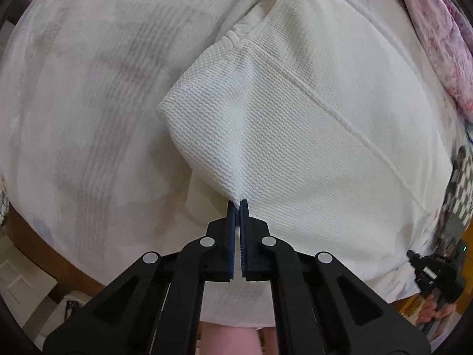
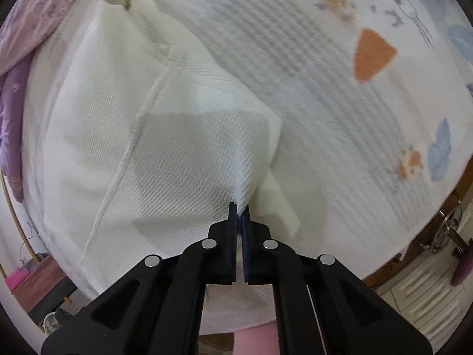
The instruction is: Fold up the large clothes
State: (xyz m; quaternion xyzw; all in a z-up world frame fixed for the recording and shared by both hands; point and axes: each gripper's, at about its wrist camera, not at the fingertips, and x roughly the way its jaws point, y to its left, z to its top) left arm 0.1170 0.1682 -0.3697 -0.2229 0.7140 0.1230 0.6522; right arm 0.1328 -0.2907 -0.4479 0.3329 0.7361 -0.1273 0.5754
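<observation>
A white waffle-textured garment (image 1: 295, 118) lies spread on the pale patterned bed cover (image 1: 88, 103), a raised seam crossing it — its near corners lifted into peaks. The left gripper (image 1: 237, 204) points straight down, jaws pinched on one corner; the right gripper (image 2: 240, 207) tilts steeply down, clamping the other.

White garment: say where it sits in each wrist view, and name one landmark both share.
Left wrist: white garment fills centre and right, pinched by the left gripper.
Right wrist: it fills centre and left, pinched by the right gripper.
Shared landmark: its raised seam.
</observation>
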